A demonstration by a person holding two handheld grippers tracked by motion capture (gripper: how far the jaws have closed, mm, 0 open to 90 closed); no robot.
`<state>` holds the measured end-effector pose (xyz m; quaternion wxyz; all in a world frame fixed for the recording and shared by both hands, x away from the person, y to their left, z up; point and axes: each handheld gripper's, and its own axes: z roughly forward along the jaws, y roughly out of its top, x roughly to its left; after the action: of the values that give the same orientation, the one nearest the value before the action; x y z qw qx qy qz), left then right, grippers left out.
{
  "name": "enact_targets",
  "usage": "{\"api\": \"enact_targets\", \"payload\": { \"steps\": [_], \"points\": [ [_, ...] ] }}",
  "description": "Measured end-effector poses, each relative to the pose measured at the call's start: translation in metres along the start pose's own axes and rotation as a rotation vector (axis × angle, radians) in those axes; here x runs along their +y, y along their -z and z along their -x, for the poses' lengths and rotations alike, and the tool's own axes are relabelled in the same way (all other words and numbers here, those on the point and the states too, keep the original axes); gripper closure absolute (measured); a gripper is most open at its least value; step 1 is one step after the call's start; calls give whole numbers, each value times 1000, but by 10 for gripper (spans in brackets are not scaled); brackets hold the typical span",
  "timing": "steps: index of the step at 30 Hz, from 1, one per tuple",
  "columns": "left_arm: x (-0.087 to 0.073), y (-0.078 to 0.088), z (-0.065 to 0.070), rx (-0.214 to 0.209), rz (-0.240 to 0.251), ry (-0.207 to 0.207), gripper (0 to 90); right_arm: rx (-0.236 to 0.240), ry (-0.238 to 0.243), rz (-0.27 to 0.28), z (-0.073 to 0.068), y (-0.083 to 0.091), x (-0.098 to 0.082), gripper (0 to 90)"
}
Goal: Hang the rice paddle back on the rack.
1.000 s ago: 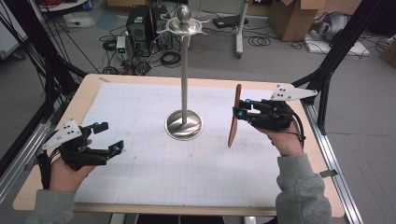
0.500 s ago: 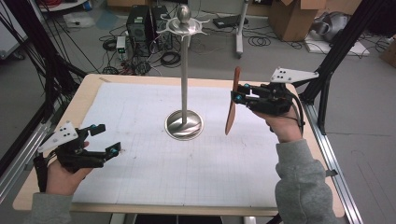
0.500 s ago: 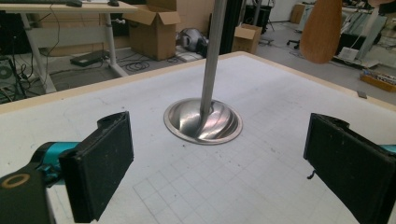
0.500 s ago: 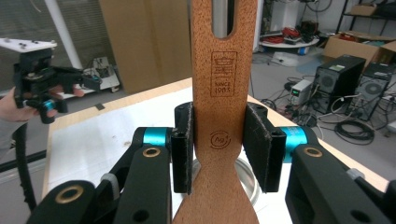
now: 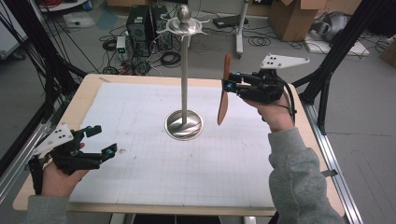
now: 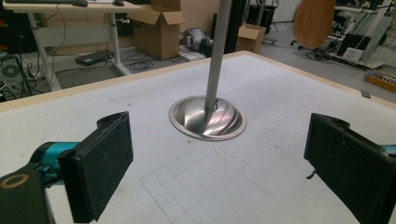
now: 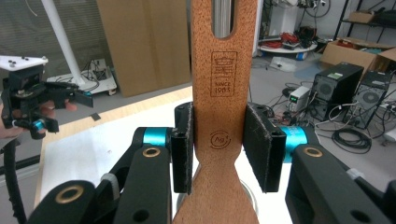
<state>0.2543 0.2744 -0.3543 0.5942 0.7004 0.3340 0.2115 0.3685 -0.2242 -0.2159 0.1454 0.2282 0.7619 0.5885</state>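
While the right claw (image 5: pixel 229 83) clamps the wooden spatula (image 5: pixel 224 95) by its handle, the blade hangs down clear of the tabletop (image 5: pixel 140 116), beside the metal stand (image 5: pixel 185 84). Held upright with its slotted end on top, it seems meant for a hook up there. The left claw (image 5: pixel 98 140) waits open, empty, near the front edge.

A light wooden counter (image 5: pixel 84 100) fills the middle of the high view, its top covered almost edge to edge by a white gridded sheet (image 5: pixel 140 126). Near the centre of the frame, the round base of a tall metal stand (image 5: pixel 184 125) sits on the sheet, its pole rising toward the upper centre
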Motion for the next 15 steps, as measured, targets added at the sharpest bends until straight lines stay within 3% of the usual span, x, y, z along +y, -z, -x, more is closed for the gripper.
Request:
{"api": "enact_targets", "payload": {
  "steps": [8,15],
  "points": [
    [-1,2,-1,-2,1,5,83,-4,0,25,1,-4,14,647],
    [-2,4,-3,3,2,12,83,-13,8,15,3,-7,22,647]
  ]
}}
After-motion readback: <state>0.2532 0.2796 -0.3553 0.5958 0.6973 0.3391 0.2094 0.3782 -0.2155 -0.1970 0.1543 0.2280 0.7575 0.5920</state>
